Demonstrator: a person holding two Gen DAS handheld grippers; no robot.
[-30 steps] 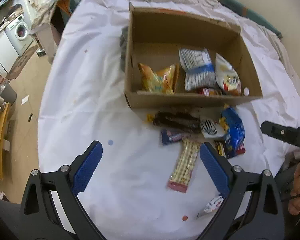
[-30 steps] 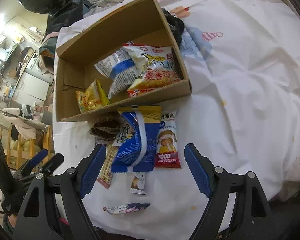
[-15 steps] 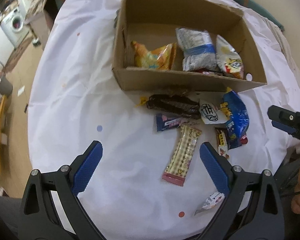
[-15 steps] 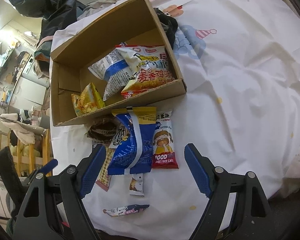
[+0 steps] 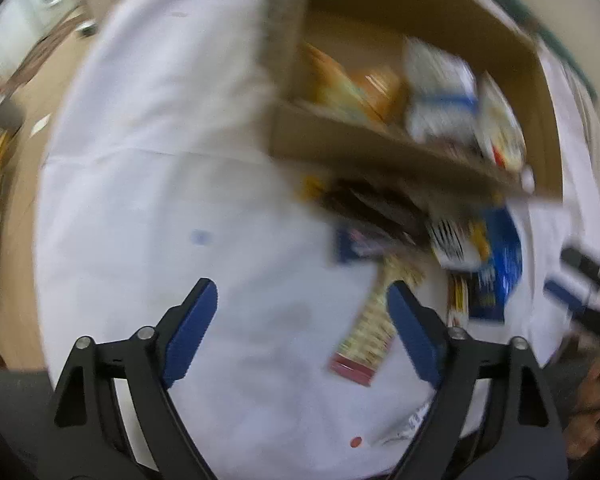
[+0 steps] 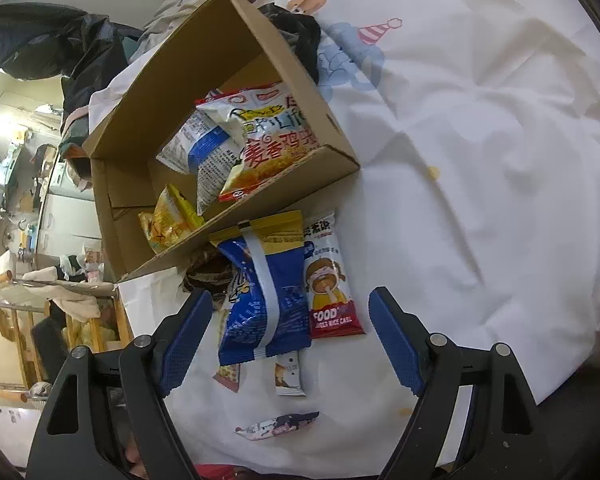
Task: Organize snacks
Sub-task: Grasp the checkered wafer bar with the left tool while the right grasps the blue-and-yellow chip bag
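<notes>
Snacks lay loose on the white sheet before the cardboard box, the long checkered bar running lengthwise just inside the left gripper, whose empty jaws were closing, seemingly nearer than the spread, empty right gripper.

Left wrist view motion-blurred; right wrist view sharp, evenly bright, edges fisheye-bent.

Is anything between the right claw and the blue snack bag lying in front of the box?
Nothing visible. The right claw hangs open above the blue snack bag, with only air between. The bag does overlap a dark packet beside the cardboard box.
</notes>
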